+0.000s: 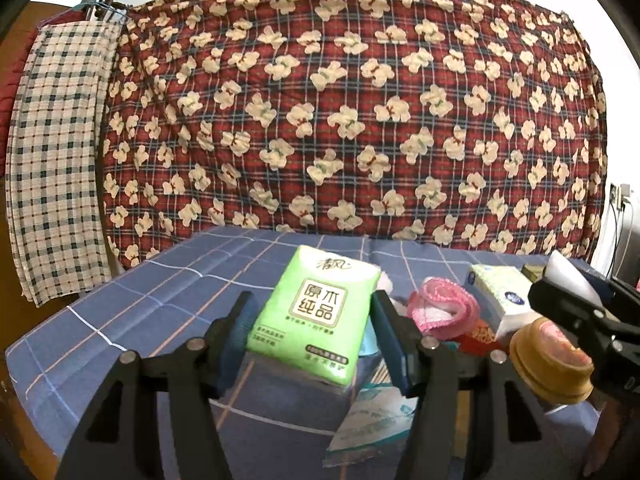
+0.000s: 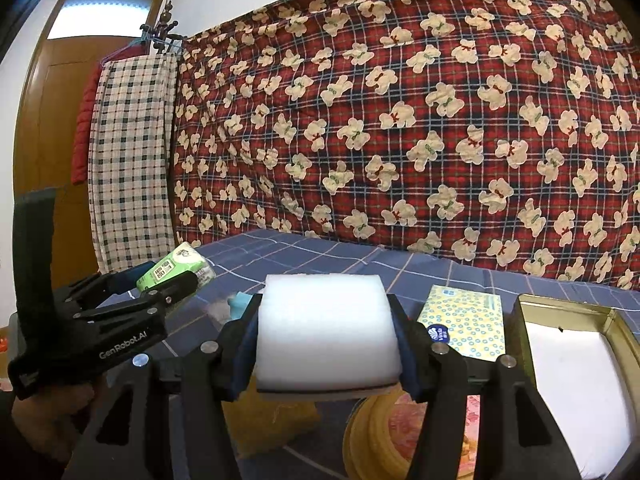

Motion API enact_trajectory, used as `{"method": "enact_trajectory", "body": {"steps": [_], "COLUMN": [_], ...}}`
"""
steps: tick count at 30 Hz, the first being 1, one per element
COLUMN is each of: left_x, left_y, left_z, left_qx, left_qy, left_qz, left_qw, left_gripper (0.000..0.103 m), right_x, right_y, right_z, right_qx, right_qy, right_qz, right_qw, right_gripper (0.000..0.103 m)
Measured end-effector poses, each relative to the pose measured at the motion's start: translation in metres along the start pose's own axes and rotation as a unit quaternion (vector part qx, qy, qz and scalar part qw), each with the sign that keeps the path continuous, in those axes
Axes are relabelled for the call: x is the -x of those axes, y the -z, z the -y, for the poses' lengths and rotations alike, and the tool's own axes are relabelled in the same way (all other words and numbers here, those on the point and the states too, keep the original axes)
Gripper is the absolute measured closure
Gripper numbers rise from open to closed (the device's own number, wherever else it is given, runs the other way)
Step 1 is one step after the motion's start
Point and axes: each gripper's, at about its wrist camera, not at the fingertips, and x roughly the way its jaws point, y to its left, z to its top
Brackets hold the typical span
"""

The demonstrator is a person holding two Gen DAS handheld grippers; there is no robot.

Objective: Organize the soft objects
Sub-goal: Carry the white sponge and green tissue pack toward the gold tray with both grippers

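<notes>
A green tissue pack (image 1: 316, 312) is held upright above the blue checked tablecloth (image 1: 160, 300), and my left gripper (image 1: 312, 304) is shut on its two sides. My right gripper (image 2: 325, 308) is shut on a white foam block (image 2: 328, 332), which fills the gap between its pads. In the right wrist view the left gripper (image 2: 172, 280) shows at the left with the green pack (image 2: 176, 268) in it. The left wrist view shows the right gripper (image 1: 568, 304) at the right edge with the foam (image 1: 564, 272).
A rolled pink towel (image 1: 444, 312), a patterned tissue box (image 2: 464, 324), a round yellow tin (image 2: 400, 432), a red packet (image 1: 480, 336) and a flat white-green packet (image 1: 376, 412) lie on the table. An open metal tin (image 2: 528, 328) stands at the right. A red quilt (image 1: 360, 100) hangs behind.
</notes>
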Motion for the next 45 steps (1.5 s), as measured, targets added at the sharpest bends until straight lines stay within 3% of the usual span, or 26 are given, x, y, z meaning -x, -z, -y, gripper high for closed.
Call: {"method": "enact_trajectory", "body": {"steps": [14, 45], "left_x": [0.007, -0.012], "left_y": [-0.011, -0.016], "left_z": [0.023, 0.114], "left_qx": [-0.011, -0.049], "left_qy": [0.022, 0.088], "left_qz": [0.014, 0.002], "left_qw": [0.9996, 0.9949], "left_gripper": [0.045, 0.045], "right_x": [0.006, 0.022], "right_y": [0.000, 0.004], "right_z": [0.001, 0.063], "right_qx": [-0.005, -0.047], "right_qy": [0.008, 0.065], "right_qz": [0.007, 0.004], "right_qw": [1.000, 0.997], "right_gripper": [0.043, 0.043]}}
